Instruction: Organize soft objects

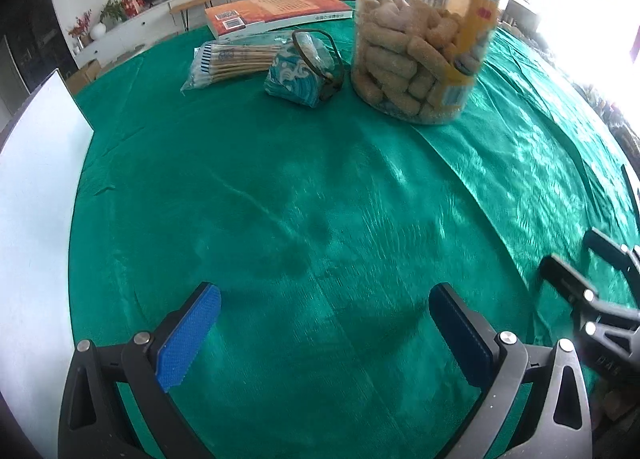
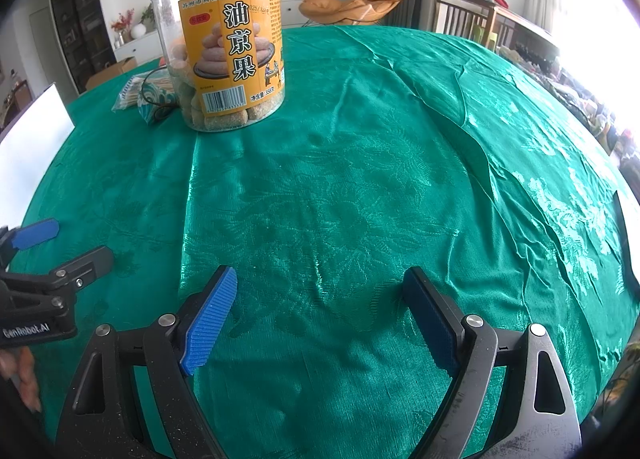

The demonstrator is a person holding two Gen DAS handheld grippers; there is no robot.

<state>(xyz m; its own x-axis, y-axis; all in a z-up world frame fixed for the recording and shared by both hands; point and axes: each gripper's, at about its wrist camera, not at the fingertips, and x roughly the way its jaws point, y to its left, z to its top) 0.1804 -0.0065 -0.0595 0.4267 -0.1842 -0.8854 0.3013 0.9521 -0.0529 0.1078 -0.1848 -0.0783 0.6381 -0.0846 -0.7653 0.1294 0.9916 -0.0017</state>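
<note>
A blue patterned tissue pack (image 1: 298,79) lies on the green tablecloth (image 1: 320,199), with a dark loop of glasses (image 1: 320,59) resting on it. Left of it is a clear bag of cotton swabs (image 1: 230,61). A clear jar of fried snacks (image 1: 424,31) stands to the right; the right wrist view shows this jar (image 2: 228,43) with its orange label, and the tissue pack (image 2: 154,103) peeks out behind it. My left gripper (image 1: 324,307) is open over bare cloth, well short of these things. My right gripper (image 2: 320,291) is open too, nothing between its fingers.
An orange book (image 1: 276,13) lies at the table's far edge. A white board (image 1: 36,179) stands at the left. The right gripper's fingers (image 1: 576,283) show at the right edge of the left wrist view; the left gripper (image 2: 56,251) shows at the left of the right wrist view.
</note>
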